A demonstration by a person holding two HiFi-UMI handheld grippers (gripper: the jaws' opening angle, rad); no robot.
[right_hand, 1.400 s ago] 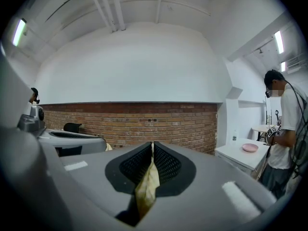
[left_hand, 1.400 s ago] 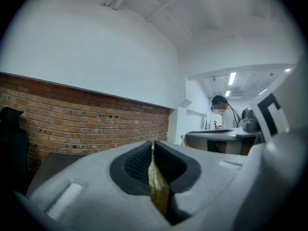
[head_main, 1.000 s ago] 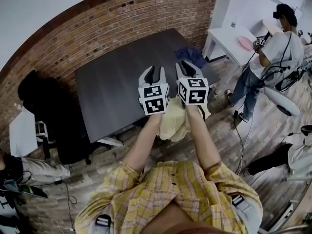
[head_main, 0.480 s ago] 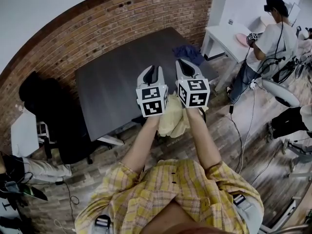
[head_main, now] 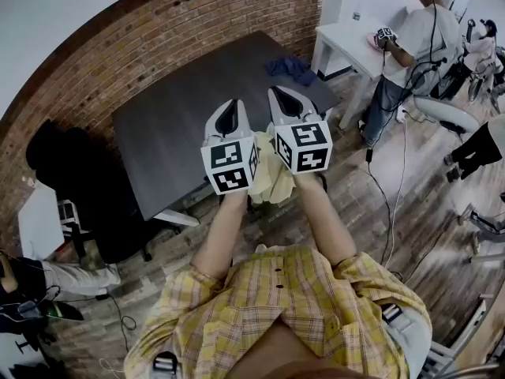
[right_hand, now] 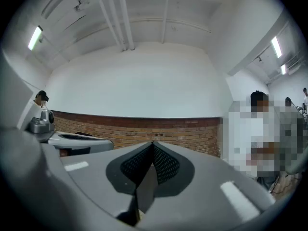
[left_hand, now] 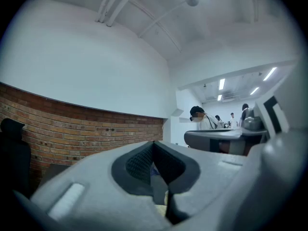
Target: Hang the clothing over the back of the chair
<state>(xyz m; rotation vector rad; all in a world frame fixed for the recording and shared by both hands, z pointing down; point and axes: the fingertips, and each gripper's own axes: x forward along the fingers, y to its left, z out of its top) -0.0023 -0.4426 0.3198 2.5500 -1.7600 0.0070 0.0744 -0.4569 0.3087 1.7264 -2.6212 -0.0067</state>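
Brickwork (head_main: 158, 46) was seen running behind a dark table (head_main: 173, 133), and both hand-held tools were held level above the near edge of that table, side by side and close together. The left gripper (head_main: 226, 115) was found pressed together: its jaws had just been closing, their tips were met in the left gripper view, and a sliver of pale yellow fabric was caught low between them. The right gripper (head_main: 286, 105) was likewise closed tip to tip, with a scrap of the same fabric pinched at the base of its pads. The yellow garment (head_main: 272, 184) was bunched between and beneath the two marker cubes, hanging over the wooden floor just off the table's near side, clear of the tabletop. A crumpled blue cloth (head_main: 290, 69) was left lying at the table's far right corner. A black chair (head_main: 83, 184) was stood by the table's left end, well apart from the garment and both grippers. Beyond the table's right end, a person (head_main: 414, 46) was stood at a white desk (head_main: 343, 38).
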